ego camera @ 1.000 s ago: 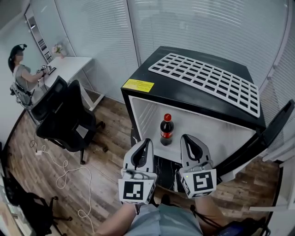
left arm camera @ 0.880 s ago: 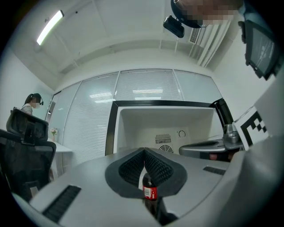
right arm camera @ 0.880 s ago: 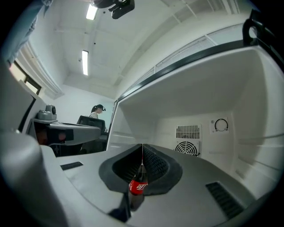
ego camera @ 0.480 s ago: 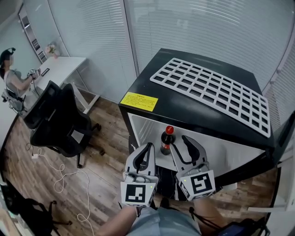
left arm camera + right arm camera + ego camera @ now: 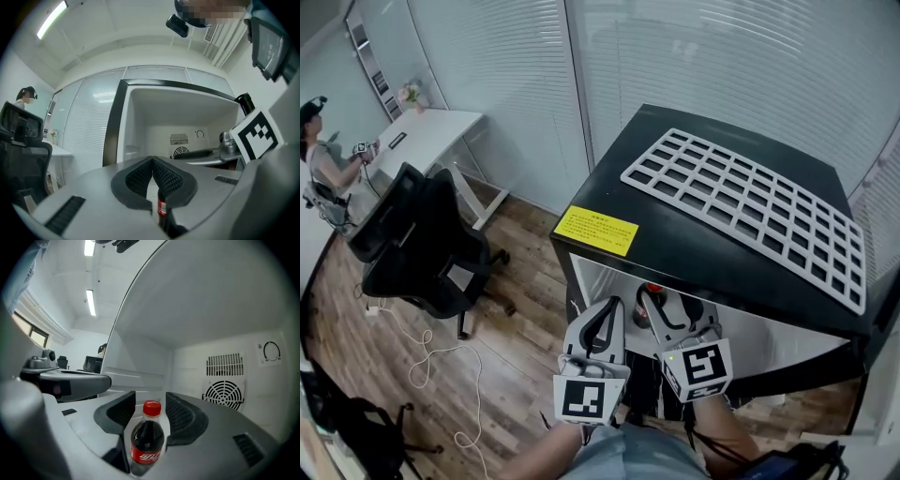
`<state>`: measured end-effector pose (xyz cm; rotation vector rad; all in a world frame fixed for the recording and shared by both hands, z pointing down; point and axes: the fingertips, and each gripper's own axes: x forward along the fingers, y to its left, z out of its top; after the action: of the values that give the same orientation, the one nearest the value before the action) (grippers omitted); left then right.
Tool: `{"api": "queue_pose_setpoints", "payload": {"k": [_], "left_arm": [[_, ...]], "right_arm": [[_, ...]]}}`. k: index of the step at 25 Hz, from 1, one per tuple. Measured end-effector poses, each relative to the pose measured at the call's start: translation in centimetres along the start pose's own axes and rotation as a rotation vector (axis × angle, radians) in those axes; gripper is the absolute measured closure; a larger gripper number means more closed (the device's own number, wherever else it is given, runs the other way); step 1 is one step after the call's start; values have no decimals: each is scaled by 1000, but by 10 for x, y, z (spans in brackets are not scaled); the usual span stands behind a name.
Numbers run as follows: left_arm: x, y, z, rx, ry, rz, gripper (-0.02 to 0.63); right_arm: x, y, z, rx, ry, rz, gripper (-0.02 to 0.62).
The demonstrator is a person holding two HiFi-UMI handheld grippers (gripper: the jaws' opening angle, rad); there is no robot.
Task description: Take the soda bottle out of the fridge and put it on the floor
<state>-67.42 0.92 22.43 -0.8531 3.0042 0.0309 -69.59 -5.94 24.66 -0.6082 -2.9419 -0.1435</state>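
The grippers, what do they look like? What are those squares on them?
Both the left gripper and the right gripper are pale grey shells with curved jaws lined in black ribbed pads. Each carries a white cube printed with black square markers, like a puzzle code.

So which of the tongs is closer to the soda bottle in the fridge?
Right. The right tongs have just been opening, with the soda bottle between them, not gripped. The left tongs are shut, off to the bottle's left and short of it.
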Motion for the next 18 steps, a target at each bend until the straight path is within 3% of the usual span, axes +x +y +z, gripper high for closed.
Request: {"api": "queue_pose_setpoints", "payload": {"k": [18], "left_arm": [[8, 9, -6, 16, -1, -4, 589]], "right_arm": [[36, 0, -16, -39, 79, 12, 403]]}}
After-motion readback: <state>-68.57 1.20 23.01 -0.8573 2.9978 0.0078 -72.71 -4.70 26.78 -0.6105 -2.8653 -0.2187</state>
